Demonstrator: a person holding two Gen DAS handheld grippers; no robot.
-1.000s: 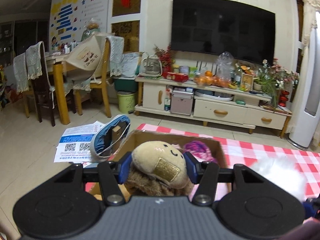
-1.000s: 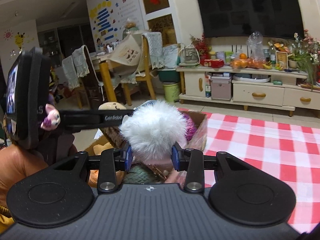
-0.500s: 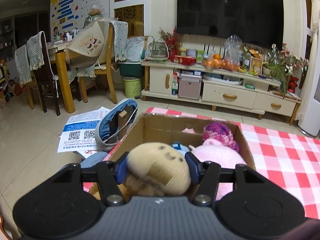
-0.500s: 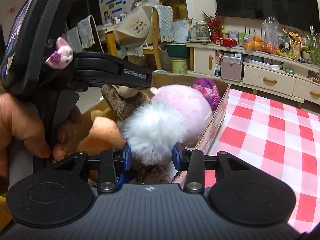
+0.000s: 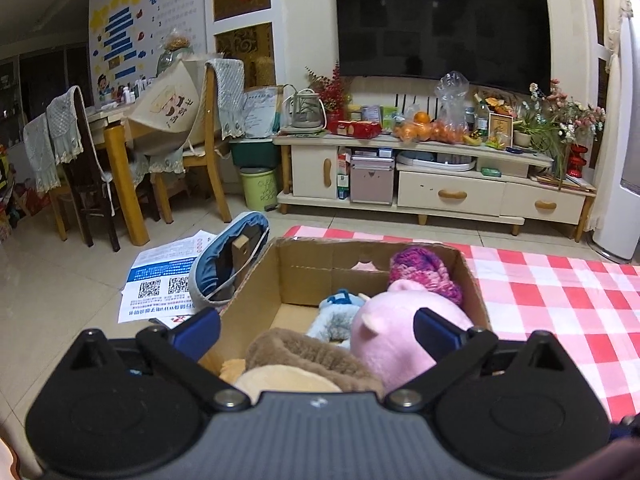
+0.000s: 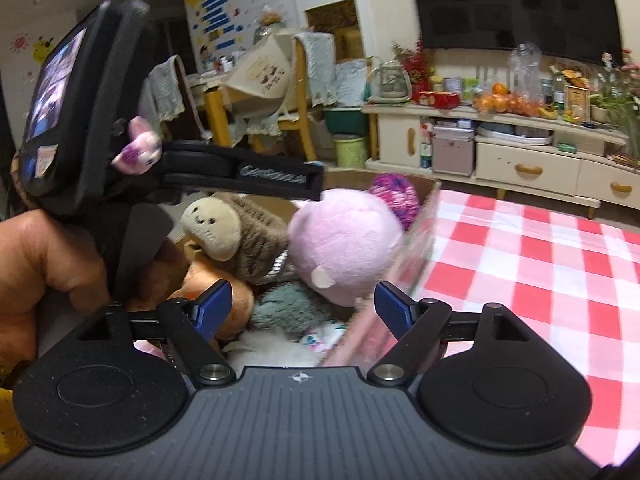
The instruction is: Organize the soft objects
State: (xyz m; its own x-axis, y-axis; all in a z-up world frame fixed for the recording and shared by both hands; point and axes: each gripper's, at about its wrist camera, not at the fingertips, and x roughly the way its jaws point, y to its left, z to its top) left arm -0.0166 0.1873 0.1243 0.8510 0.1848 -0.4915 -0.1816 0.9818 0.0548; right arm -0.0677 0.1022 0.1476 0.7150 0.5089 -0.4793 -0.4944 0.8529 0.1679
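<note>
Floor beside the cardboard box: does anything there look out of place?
Yes. A printed sheet with QR codes lies loose on the floor tiles, and a blue slipper leans tilted against the cardboard box instead of lying flat. Inside the box nothing looks spilled.

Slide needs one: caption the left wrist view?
Open left gripper above cardboard box holding round pink plush toy and tan plush.

Wall TV (image 5: 440, 24) over cluttered cabinet (image 5: 436, 184)
</note>
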